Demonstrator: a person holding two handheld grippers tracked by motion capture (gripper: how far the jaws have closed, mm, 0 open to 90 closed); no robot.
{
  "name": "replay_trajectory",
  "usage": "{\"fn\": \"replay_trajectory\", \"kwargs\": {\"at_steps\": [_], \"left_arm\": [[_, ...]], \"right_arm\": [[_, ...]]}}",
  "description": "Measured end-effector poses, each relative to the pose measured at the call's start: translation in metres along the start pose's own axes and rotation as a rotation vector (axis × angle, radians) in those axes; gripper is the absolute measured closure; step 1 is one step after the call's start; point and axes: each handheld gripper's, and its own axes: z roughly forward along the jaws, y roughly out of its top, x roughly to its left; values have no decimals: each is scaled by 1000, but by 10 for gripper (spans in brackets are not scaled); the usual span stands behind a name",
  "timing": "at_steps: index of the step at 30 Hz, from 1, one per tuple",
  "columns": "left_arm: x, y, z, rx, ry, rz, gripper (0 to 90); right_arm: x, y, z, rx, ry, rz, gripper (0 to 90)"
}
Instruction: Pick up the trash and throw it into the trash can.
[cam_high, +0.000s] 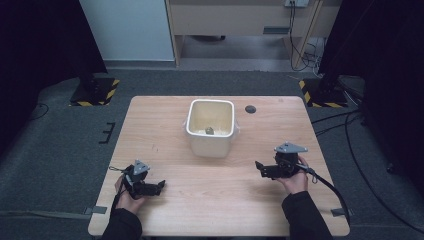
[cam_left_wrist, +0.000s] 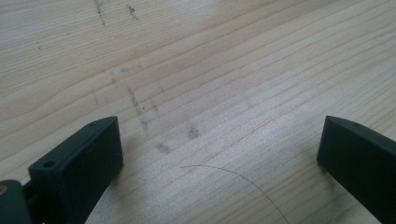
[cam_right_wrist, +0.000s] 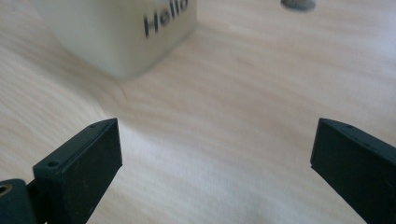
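A white square container (cam_high: 210, 127) stands in the middle of the wooden table (cam_high: 165, 125), with a small dark-green lump (cam_high: 209, 131) lying on its floor. In the right gripper view the container (cam_right_wrist: 121, 32) shows at upper left, with "Hello" printed on its side. My right gripper (cam_high: 258, 167) is low over the table to the container's right, open, nothing between its jaws (cam_right_wrist: 212, 163). At the table's front left, held by a hand, my left gripper (cam_high: 160, 186) rests open over bare wood (cam_left_wrist: 219, 158).
A round dark hole (cam_high: 250, 109) sits in the table near the far right; it is a grey disc (cam_right_wrist: 299, 4) in the right gripper view. A thin hair (cam_left_wrist: 233, 175) lies on the wood. Black stands and cables are on the floor around the table.
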Motion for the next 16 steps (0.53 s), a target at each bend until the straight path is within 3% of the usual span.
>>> {"fn": "replay_trajectory", "kwargs": {"at_steps": [4,5,7,8,12,16], "left_arm": [[0,0,0,0,0,0,0],[0,0,0,0,0,0,0],[0,0,0,0,0,0,0],[0,0,0,0,0,0,0],[0,0,0,0,0,0,0],[0,0,0,0,-2,1,0]], "right_arm": [[-3,-18,2,32,-19,12,14],[-8,-30,5,72,-41,20,5],[-10,-32,5,85,-47,23,5],[-14,-38,5,104,-80,24,7],[-20,-50,6,143,-125,34,6],[-22,-52,5,145,-152,35,5]]}}
